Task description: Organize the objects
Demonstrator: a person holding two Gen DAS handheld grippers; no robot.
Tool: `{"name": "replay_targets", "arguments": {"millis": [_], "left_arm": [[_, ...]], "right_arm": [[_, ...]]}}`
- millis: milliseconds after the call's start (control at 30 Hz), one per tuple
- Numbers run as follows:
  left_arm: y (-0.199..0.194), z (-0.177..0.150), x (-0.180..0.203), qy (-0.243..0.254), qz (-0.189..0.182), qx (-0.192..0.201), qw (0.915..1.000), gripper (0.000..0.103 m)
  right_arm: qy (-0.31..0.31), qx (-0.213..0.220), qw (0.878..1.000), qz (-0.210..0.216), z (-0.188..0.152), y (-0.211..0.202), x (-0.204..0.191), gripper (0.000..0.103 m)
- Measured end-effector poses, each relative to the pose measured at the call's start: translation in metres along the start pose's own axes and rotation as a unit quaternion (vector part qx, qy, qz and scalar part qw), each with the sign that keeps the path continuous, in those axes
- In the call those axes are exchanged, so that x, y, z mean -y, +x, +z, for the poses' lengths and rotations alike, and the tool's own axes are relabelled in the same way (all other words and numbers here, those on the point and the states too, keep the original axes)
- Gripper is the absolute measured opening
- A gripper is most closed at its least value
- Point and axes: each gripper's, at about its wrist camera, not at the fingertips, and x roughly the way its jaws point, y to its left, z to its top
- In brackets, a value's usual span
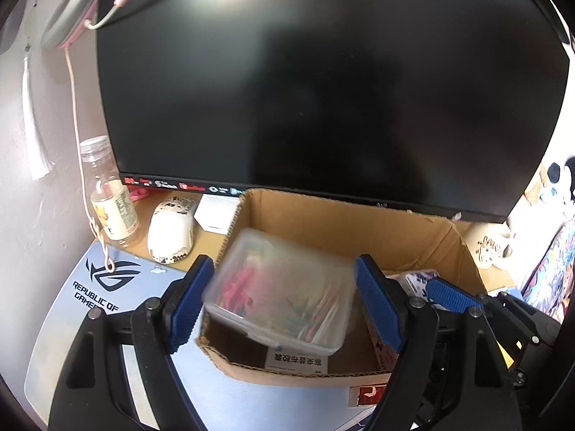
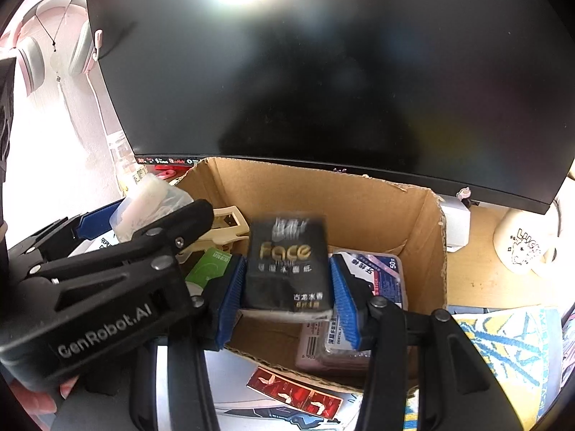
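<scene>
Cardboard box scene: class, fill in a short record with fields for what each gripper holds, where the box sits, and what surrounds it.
left gripper: shut on clear plastic container, above the box
right gripper: shut on black tissue pack, above the box
cardboard box: open, in front of the monitor
inside box: dental floss box, green packet
left of box: white mouse, clear bottle
right of box: white mug

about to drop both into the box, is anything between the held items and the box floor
Partly. The right gripper holds the black tissue pack over the cardboard box, where a floss pick case and other items already lie. The left gripper holds the clear plastic container above a labelled item; little bare floor shows.
</scene>
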Motion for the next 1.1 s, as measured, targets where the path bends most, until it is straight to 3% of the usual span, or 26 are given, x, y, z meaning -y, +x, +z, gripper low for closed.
{"name": "replay_targets", "arguments": {"millis": [67, 200, 300, 467, 900, 1100], "left_arm": [[-0.006, 0.002, -0.004, -0.008, 0.006, 0.013, 0.9999, 0.092], [-0.015, 0.005, -0.008, -0.011, 0.021, 0.029, 0.9993, 0.096], [-0.020, 0.007, -0.009, -0.006, 0.054, 0.034, 0.9980, 0.103], [-0.025, 0.010, -0.010, 0.007, 0.087, 0.039, 0.9955, 0.103], [-0.049, 0.014, -0.021, 0.003, 0.113, 0.039, 0.9928, 0.103], [-0.055, 0.010, -0.023, -0.004, 0.106, 0.040, 0.9935, 0.103]], "right_arm": [[0.002, 0.001, 1.000, 0.001, 0.001, 0.000, 0.001, 0.057], [0.006, 0.005, 1.000, 0.003, -0.001, 0.001, 0.002, 0.070], [0.006, 0.006, 1.000, 0.004, -0.001, 0.000, 0.002, 0.083], [0.001, 0.011, 1.000, -0.004, 0.001, 0.001, -0.002, 0.103], [0.013, 0.009, 1.000, -0.004, -0.001, -0.019, 0.009, 0.103], [0.030, 0.010, 0.999, -0.004, -0.004, -0.031, 0.017, 0.103]]}}
